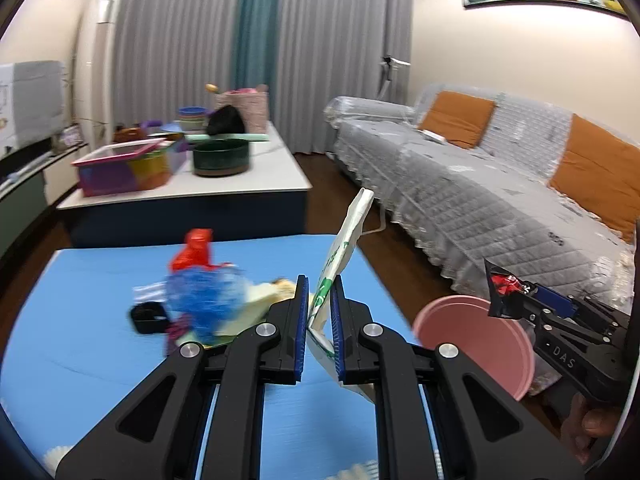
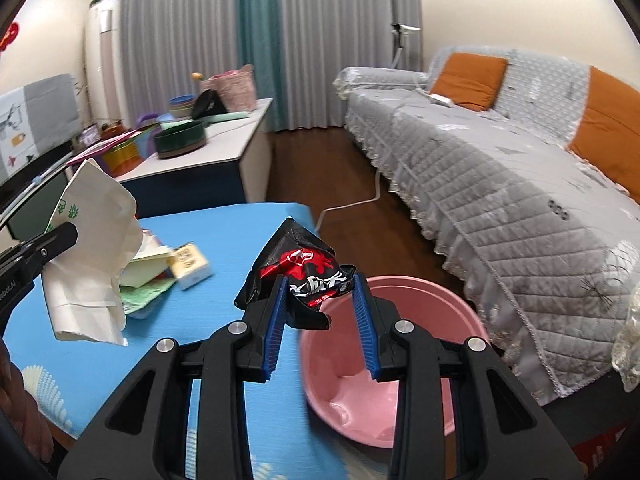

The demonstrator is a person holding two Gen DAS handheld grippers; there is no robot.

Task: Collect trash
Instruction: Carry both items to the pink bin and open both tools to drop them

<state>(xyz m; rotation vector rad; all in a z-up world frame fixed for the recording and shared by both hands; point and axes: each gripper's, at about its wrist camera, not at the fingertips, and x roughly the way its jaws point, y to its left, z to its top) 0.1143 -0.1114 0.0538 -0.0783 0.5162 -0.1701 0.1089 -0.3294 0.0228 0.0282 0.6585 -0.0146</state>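
Note:
My left gripper [image 1: 320, 292] is shut on a white paper bag with green print [image 1: 340, 256] and holds it above the blue table [image 1: 100, 344]; the bag also shows in the right wrist view [image 2: 92, 248]. My right gripper [image 2: 318, 284] is shut on a black and red snack wrapper [image 2: 300, 272], held over the near rim of the pink basin [image 2: 400, 352]. The basin [image 1: 476, 336] stands off the table's right edge. A trash pile lies on the table: a blue and red plastic piece [image 1: 200, 292], a small black box [image 1: 148, 318], a small carton [image 2: 192, 266].
A grey-covered sofa [image 2: 500, 168] with orange cushions runs along the right. A low white table [image 1: 224, 172] behind holds bowls, bins and a basket. A white cable [image 2: 352, 202] crosses the dark wooden floor.

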